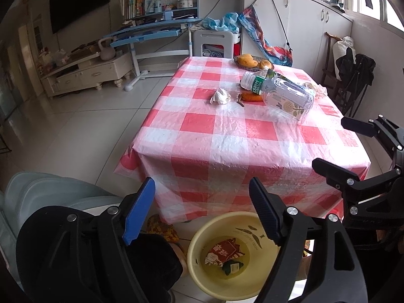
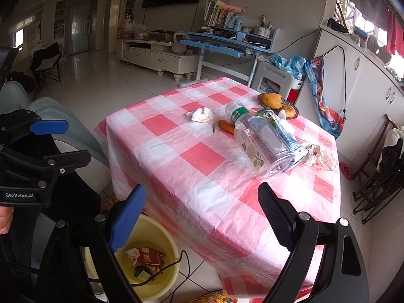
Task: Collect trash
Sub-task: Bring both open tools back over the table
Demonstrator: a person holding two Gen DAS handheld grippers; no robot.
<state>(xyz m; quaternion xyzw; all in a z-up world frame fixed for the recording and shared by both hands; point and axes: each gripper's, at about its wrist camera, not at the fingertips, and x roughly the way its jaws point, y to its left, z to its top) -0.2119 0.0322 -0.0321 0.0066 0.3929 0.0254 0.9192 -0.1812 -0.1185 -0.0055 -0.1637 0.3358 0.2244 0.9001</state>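
Grippers, left (image 1: 202, 212) and right (image 2: 202, 217), are hovering released; reaching carelessly risks rolling the bottle (image 2: 262, 141) off the tabletop (image 2: 192, 161), missing the bucket (image 1: 202, 242).

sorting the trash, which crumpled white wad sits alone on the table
The crumpled tissue near the table's left side, with bare cloth all around it. The other white wad lies against the fallen plastic bottle and wrapper.

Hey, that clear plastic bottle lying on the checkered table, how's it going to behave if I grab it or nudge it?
The plastic bottle looks empty, so probably light. It lies on its side, propped on a wrapper, so a nudge may roll it. Its thin clear walls would likely dent under a firm squeeze.
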